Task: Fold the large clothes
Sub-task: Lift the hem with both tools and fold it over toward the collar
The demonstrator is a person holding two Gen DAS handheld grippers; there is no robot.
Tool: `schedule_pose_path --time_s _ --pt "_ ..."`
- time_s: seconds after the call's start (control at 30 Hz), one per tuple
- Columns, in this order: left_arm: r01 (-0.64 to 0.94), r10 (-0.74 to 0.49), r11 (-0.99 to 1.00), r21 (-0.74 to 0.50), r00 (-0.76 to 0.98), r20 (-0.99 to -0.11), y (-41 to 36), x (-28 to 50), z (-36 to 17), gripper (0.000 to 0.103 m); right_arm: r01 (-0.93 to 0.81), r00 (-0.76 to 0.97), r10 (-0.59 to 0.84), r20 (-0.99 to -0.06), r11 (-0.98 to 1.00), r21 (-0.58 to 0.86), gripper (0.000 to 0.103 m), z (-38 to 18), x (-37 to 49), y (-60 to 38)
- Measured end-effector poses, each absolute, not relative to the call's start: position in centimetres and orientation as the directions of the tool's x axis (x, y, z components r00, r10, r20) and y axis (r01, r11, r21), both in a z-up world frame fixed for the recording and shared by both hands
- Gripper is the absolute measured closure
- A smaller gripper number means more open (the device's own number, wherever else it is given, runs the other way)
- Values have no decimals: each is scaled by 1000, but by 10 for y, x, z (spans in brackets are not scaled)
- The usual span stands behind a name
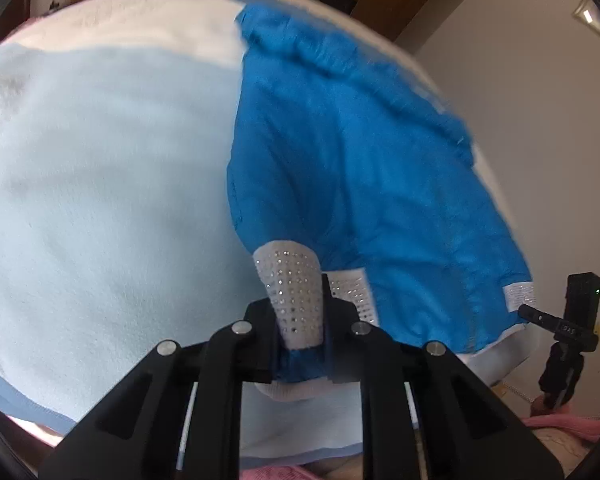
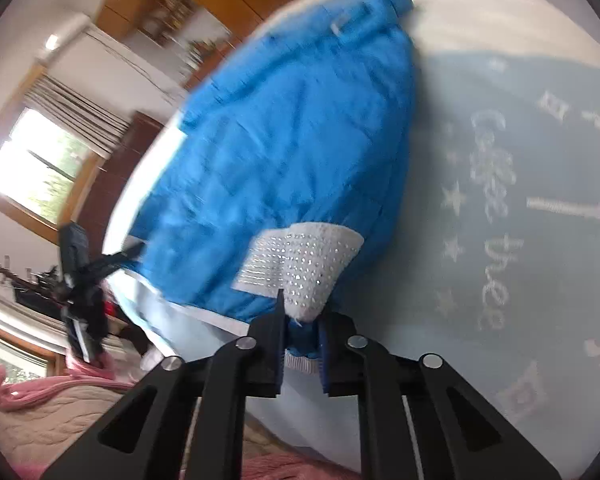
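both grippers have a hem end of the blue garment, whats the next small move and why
Probably carry both held ends forward toward the far edge of the blue garment and lay them down. The left gripper and right gripper are each shut on a rhinestone band, and the garment lies spread on the pale blanket.

The left matte-black plastic gripper [image 1: 300,344] and its right twin [image 2: 302,344] are each showing four round silver pivot screws on angular linkage arms with triangular cutouts.
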State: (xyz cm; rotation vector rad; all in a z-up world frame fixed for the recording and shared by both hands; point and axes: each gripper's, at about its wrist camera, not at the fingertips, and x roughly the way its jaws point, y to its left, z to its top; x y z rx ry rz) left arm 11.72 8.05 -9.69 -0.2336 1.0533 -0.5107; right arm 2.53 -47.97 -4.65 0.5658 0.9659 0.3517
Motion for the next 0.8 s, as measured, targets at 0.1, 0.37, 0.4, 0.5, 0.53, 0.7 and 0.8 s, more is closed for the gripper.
schedule_pose_path --time_s 0.1,0.37,0.4,0.5,0.53,0.7,0.8 --pt "307 -494 866 -394 406 -769 78 117 -93 90 -64 541 503 -674 824 563 92 -38 25 -477" --pt "281 -507 860 -426 379 -774 84 120 -114 90 23 457 523 -719 802 597 92 -71 36 -483" --pt "289 -511 858 -425 386 -768 84 120 -110 91 11 467 527 -710 800 600 93 -69 35 -483" --pt "333 -529 845 -418 418 -738 82 116 -89 91 -58 516 526 -676 809 586 94 -45 34 -483" --pt "350 -541 838 -419 431 -722 80 116 -79 91 -81 534 531 -658 807 585 94 -35 34 -483" --pt "435 -609 790 -432 468 -641 70 130 -28 92 -186 624 514 -589 829 527 94 32 52 -484" --pt "467 -649 759 -455 482 -588 64 156 1 92 -208 651 514 -558 828 521 94 62 72 -493"
